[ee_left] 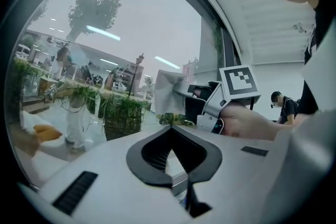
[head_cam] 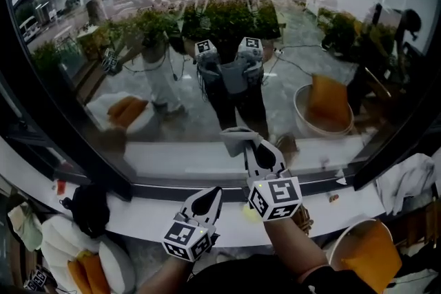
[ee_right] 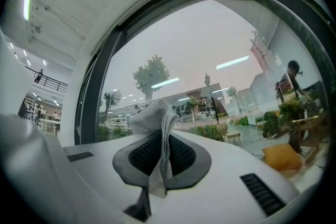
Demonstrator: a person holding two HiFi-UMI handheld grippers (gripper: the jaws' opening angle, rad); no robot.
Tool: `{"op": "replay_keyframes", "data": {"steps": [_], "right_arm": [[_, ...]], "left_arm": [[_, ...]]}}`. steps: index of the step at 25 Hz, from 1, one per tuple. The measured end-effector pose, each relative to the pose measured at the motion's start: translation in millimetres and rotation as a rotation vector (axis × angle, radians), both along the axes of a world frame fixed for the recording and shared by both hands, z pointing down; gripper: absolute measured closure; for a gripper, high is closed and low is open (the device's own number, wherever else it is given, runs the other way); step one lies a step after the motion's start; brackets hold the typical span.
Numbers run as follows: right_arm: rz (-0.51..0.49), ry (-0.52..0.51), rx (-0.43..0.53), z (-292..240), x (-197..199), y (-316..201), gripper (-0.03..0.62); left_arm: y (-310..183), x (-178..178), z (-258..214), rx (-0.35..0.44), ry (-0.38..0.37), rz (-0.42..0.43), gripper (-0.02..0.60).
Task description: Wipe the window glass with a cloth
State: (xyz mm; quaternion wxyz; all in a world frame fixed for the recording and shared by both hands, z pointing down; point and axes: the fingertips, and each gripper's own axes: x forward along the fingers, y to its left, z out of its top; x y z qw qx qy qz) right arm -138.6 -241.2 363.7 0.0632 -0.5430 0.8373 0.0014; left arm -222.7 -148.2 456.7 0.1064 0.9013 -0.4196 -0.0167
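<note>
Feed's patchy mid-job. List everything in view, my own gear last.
window glass: one, clear, reflective, ahead
window frame: one, black, around the glass
sill: one, white, under the glass
cloth: one, pale grey, held before the lower glass
rag: one, white, far right, beside the frame
bundle: one, black, sill's left end
orange cushions: two, below sill, left and right
left gripper: one, white, shut, empty, over sill
right gripper: one, white, shut on cloth
</note>
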Motion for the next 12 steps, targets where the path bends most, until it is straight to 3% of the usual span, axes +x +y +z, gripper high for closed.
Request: {"op": "replay_keyframes", "data": {"steps": [6, 12], "right_arm": [[0.033, 0.025, -0.003, 2, 21, 12, 0.557], [0.042, 0.031, 0.004, -4, 20, 12, 0.559]], "left_arm": [[3, 29, -1, 0.000, 0.009, 0.064, 0.574], [3, 36, -9, 0.005, 0.004, 0.091, 0.574]]}}
